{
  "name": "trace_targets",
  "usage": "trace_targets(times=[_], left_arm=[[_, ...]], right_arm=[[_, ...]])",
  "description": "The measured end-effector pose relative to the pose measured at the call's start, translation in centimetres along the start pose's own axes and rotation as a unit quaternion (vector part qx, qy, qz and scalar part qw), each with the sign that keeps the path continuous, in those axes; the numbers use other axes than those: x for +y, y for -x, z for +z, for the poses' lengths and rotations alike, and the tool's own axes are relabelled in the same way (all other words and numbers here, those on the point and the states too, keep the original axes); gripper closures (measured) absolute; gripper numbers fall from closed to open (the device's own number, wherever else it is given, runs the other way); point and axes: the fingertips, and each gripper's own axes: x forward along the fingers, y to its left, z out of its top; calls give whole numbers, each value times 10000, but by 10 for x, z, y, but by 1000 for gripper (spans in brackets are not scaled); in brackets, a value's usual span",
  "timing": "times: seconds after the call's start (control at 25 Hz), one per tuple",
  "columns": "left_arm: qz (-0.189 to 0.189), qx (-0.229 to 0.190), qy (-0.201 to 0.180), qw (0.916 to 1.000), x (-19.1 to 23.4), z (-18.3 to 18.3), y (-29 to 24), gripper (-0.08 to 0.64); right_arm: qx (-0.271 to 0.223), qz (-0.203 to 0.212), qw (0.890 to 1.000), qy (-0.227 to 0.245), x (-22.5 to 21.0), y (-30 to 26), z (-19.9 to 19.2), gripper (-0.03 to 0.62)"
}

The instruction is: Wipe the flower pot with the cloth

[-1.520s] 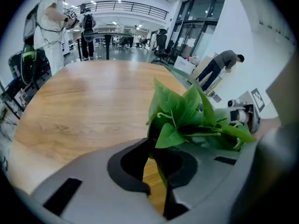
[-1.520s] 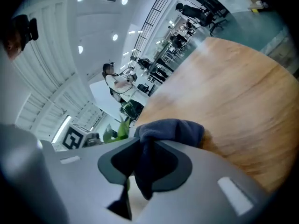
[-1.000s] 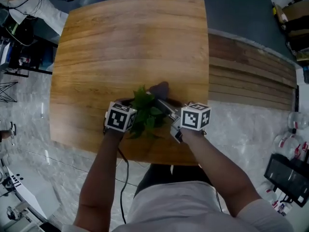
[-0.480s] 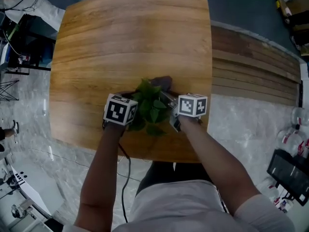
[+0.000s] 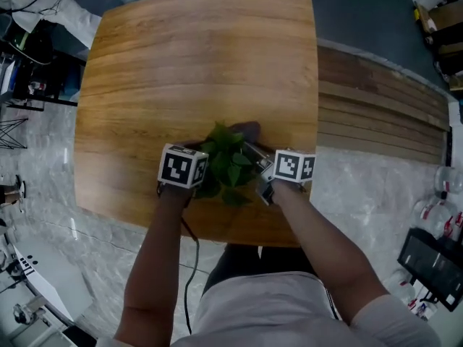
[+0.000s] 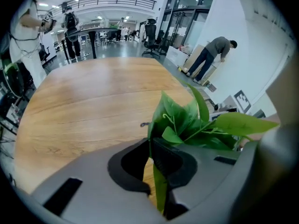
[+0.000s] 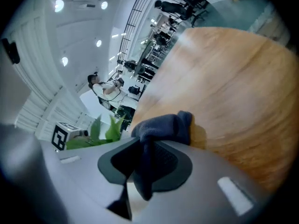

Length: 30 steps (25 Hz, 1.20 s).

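A small green plant [image 5: 226, 159] stands near the front edge of the wooden table [image 5: 181, 63]; its leaves hide the flower pot from above. My left gripper [image 5: 205, 173] is at the plant's left side. In the left gripper view my left gripper [image 6: 152, 164] has its jaws shut on a long green leaf [image 6: 160, 190] of the plant [image 6: 187, 120]. My right gripper [image 5: 255, 156] is at the plant's right side, shut on a dark blue cloth [image 5: 244, 130]. The cloth [image 7: 163, 127] bunches out past the jaws of my right gripper [image 7: 142, 164], just above the tabletop [image 7: 233, 87].
A slatted wooden platform [image 5: 376, 100] runs along the table's right side. A person in white [image 5: 51, 6] is at the far left corner. Another person [image 6: 212, 55] bends over by the wall. A cable [image 5: 192, 266] hangs under my left arm.
The right gripper with the cloth edged closer beside the plant, then back a little. The left gripper keeps its hold at the plant's left.
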Motion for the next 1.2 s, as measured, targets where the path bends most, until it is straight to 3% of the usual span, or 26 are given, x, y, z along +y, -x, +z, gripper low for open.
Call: trace_targets(times=[0.2,0.48,0.76,0.92,1.2], left_arm=[[70,-139,239,9996,3,2,-8,526],[66,-7,428,9991,0,-12,-3,526],[89,-170,570,9982,1,-1,-8,526],[214,-299,636,9973,-2,-5,-3,525],[495,-1033,840,9899,-6,6,36,502]], right_arm=[[-223,12,9993,-306,-23,-13,-5,529],[61,81,9999,-76,38,30,-13,529],[147,-406,9987,-284,-21,1,-22,529],[151,-425,9990,-68,-11,10,-25,529],[-223,-430,9961,736,45,60,4,529]])
